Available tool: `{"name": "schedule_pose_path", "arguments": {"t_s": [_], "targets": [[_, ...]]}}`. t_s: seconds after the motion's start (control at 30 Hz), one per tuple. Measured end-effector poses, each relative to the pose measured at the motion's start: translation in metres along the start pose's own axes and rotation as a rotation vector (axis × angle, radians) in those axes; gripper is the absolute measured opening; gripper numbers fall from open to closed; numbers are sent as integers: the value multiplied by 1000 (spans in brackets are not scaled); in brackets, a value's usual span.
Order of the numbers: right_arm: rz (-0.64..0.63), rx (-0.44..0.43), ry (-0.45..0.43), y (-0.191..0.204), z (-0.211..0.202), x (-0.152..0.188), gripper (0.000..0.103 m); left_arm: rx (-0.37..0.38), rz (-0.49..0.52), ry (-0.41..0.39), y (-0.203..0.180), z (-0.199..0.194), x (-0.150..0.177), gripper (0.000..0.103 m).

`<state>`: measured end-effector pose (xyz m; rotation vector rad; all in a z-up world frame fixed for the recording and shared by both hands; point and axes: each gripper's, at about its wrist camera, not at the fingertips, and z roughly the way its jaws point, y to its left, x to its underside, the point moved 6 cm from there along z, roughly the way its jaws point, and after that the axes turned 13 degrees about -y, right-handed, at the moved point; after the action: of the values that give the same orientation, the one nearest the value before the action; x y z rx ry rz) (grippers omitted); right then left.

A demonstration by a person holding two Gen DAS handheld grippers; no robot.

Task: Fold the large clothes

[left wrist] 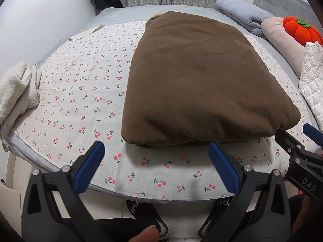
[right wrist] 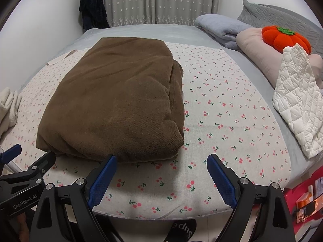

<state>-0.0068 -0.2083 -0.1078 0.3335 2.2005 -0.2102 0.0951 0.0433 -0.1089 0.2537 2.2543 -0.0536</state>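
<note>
A large brown garment (left wrist: 197, 80) lies folded into a thick rectangle on a cherry-print cloth (left wrist: 80, 92) spread over the bed. It also shows in the right wrist view (right wrist: 117, 100). My left gripper (left wrist: 156, 147) is open and empty, just short of the garment's near edge. My right gripper (right wrist: 161, 159) is open and empty at the garment's near right corner. The right gripper shows in the left wrist view (left wrist: 294, 129) and the left gripper in the right wrist view (right wrist: 32, 151).
A cream fleece (left wrist: 16, 92) lies at the bed's left edge. A white quilted item (right wrist: 298, 104), an orange pumpkin cushion (right wrist: 284, 38), a pink pillow (right wrist: 260, 48) and a folded grey blanket (right wrist: 220, 28) line the right side. Dark clothes (right wrist: 92, 6) hang by the curtain.
</note>
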Motion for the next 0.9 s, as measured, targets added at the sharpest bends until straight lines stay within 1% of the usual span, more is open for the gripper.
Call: {"name": "schedule_pose_path", "arguments": {"t_s": [0.53, 0.7, 0.9], "targets": [[-5, -6, 6, 3, 4, 2, 92, 9, -11, 1, 2, -3, 2, 102], [-8, -5, 7, 4, 5, 4, 92, -6, -14, 4, 4, -1, 3, 102], [-2, -25, -2, 1, 1, 3, 92, -19, -28, 14, 5, 4, 3, 102]]}}
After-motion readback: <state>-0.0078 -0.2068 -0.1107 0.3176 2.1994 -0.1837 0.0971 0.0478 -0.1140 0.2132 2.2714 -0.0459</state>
